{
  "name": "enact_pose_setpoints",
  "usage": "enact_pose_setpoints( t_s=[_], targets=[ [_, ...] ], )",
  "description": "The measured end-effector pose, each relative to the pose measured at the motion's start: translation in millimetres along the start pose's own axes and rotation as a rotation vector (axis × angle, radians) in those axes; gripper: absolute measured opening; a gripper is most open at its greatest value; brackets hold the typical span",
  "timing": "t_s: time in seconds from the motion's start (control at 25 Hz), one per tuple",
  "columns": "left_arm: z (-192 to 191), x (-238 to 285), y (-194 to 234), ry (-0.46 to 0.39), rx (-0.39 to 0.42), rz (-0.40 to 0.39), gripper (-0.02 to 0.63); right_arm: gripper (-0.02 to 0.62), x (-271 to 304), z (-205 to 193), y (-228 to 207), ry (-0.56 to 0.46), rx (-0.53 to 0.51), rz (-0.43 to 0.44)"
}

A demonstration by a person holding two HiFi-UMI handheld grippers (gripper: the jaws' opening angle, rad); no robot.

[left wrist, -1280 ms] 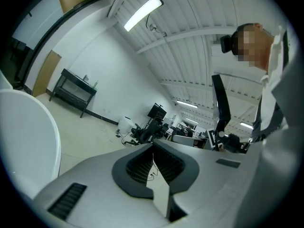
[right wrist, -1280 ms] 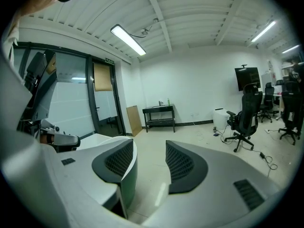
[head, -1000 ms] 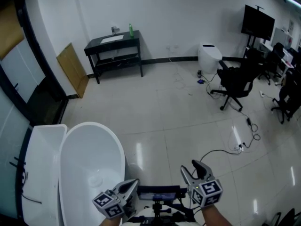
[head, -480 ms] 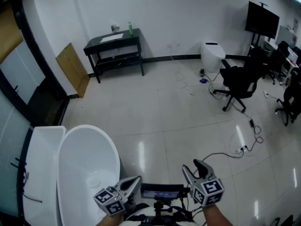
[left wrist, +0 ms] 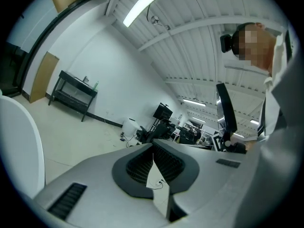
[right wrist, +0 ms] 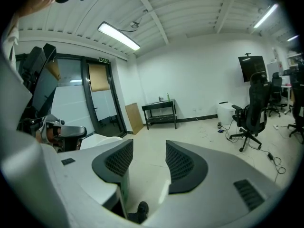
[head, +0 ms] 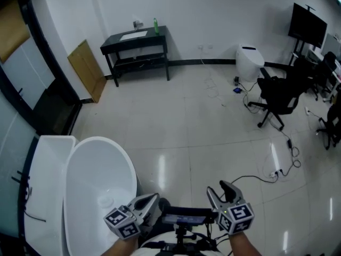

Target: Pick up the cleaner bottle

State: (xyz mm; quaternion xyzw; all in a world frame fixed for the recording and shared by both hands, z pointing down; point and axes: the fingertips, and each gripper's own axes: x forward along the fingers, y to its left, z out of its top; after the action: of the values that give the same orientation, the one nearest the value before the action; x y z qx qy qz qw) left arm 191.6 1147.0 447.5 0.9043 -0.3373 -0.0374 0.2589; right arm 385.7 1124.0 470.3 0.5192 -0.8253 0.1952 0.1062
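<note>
While both grippers sit low at the near edge of the head view, the cleaner bottle [head: 155, 25] stands upright on the black surface [head: 139, 40] at the far wall, well apart from both. Bottle is green, toward the right end of the surface top, at its back edge. A small pale item farther left on the surface is too small to identify.

Left gripper [head: 150, 202]: jaws closed to a thin wedge, tips meeting, nothing between them.

Right gripper [head: 219, 191]: jaws wide, only floor [head: 202, 127] showing through the gap, empty.

Right gripper view: surface and bottle lie nearly straight ahead, above the gap between the jaws, far off. Left gripper view: surface sits well to the left of the jaws.

Open floor separates the grippers from the surface. White bathtub [head: 80, 159] is on the near side of the surface, just beside the left gripper. Wooden board [head: 88, 69] leans on the wall left of the surface. Toilet [head: 249, 62] stands right of the surface on the same wall.
</note>
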Motion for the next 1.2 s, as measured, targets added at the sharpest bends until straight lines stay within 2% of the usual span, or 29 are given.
enact_pose_setpoints(
  t_s=[0.32, 0.72, 1.2],
  targets=[
    [33.4, 26.7, 58.6, -0.024, 0.006, -0.007, 0.000, 0.222, 48.4, 22.2, -6.4, 0.015, 0.023, -0.035],
    [89.2, 55.7, 130.8, -0.031, -0.006, -0.042, 0.000, 0.222, 125.4, 72.9, -2.8, 0.022, 0.028, -0.064],
    [113.8, 45.3, 201.7, -0.023, -0.048, -0.040, 0.000, 0.222, 187.3, 97.9, 25.7, 0.039, 0.010, -0.087]
  ],
)
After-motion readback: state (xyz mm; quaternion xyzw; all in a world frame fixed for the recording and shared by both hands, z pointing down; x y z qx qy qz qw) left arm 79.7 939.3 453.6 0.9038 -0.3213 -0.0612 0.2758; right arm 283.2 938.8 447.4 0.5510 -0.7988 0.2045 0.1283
